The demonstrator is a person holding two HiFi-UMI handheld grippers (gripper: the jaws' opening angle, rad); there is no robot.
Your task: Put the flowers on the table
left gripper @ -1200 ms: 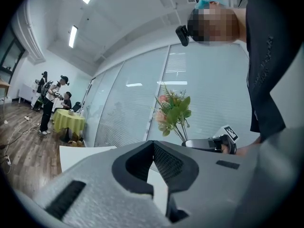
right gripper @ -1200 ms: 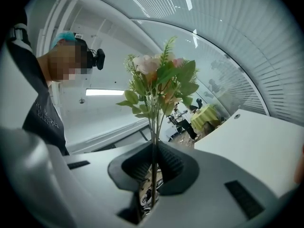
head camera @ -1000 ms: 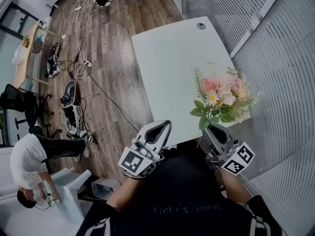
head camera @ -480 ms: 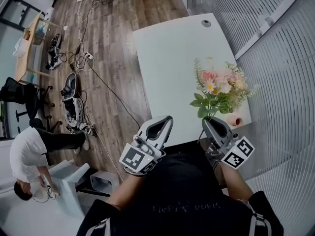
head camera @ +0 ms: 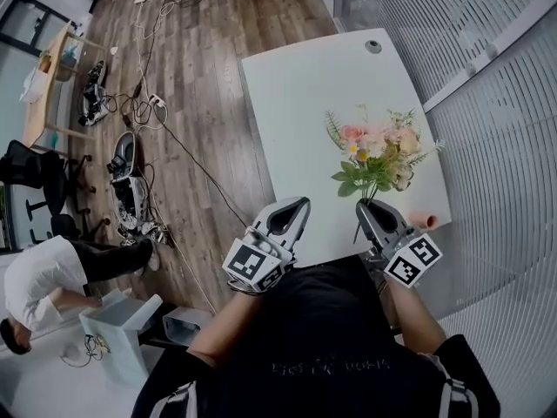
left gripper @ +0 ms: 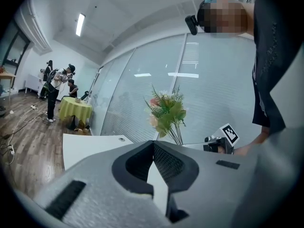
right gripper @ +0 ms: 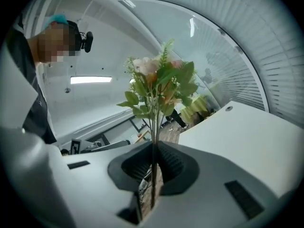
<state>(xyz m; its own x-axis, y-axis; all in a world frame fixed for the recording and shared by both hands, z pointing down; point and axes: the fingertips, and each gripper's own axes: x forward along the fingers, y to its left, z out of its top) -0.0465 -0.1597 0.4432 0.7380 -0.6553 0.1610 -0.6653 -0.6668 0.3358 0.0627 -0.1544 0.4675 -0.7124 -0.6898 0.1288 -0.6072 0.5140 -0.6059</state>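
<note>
A bouquet of pink and cream flowers [head camera: 374,151] with green leaves stands upright in the air over the near right part of the white table [head camera: 305,103]. My right gripper [head camera: 365,207] is shut on its thin green stems, which run down between the jaws in the right gripper view, with the blooms [right gripper: 159,87] above them. My left gripper [head camera: 298,205] hovers at the table's near edge, shut and holding nothing. In the left gripper view, the flowers [left gripper: 166,113] and the right gripper's marker cube [left gripper: 228,134] show ahead.
A small pink object [head camera: 421,221] lies at the table's near right corner. A round grey cap [head camera: 373,47] sits at the far end. A slatted glass wall [head camera: 487,103] runs along the right. Cables and gear [head camera: 130,172] litter the wooden floor at left, where a person [head camera: 43,277] bends over.
The bouquet in my right gripper has shifted left and inward, from over the table's right edge to over its surface. The pink object has come into view. The left gripper has barely moved.
</note>
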